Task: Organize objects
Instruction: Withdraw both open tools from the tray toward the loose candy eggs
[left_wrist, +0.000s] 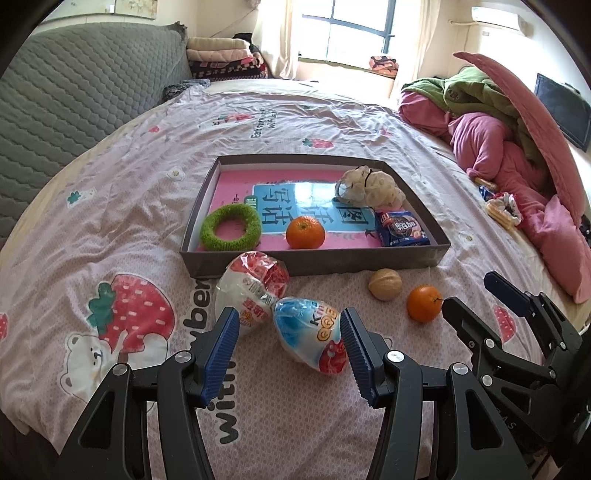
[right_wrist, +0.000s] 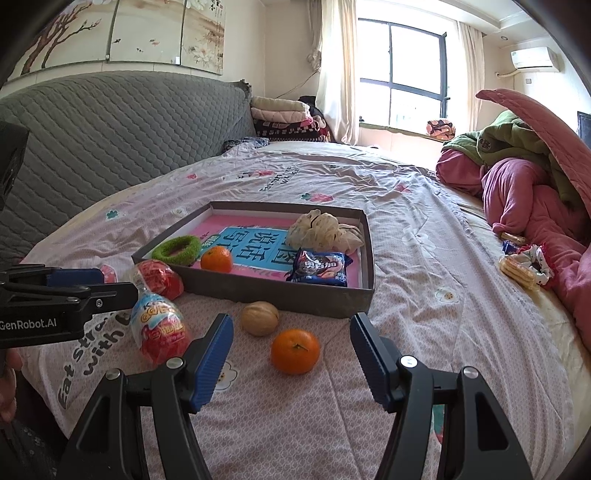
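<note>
Grey box (left_wrist: 306, 264) mid-bed holding green ring (left_wrist: 231, 227), orange (left_wrist: 305, 232), blue snack packet (left_wrist: 400, 229), cream cloth bundle (left_wrist: 369, 184), loose walnut (right_wrist: 259, 318), second orange (right_wrist: 295, 351), two toy eggs (left_wrist: 306, 332) before its near edge, left hand-held gripper (left_wrist: 290, 354) spread around one egg, right hand-held gripper (right_wrist: 291, 363) spread, empty.

Black gripper frames (right_wrist: 37, 314) (marked GenRobot.AI), silver screws, ribbed blue fingers (left_wrist: 221, 354).

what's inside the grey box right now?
In the grey box: green ring, orange, blue snack packet, cream mesh pouf, all lying on a pink-and-blue book. Whatever is beneath the book is hidden.
</note>
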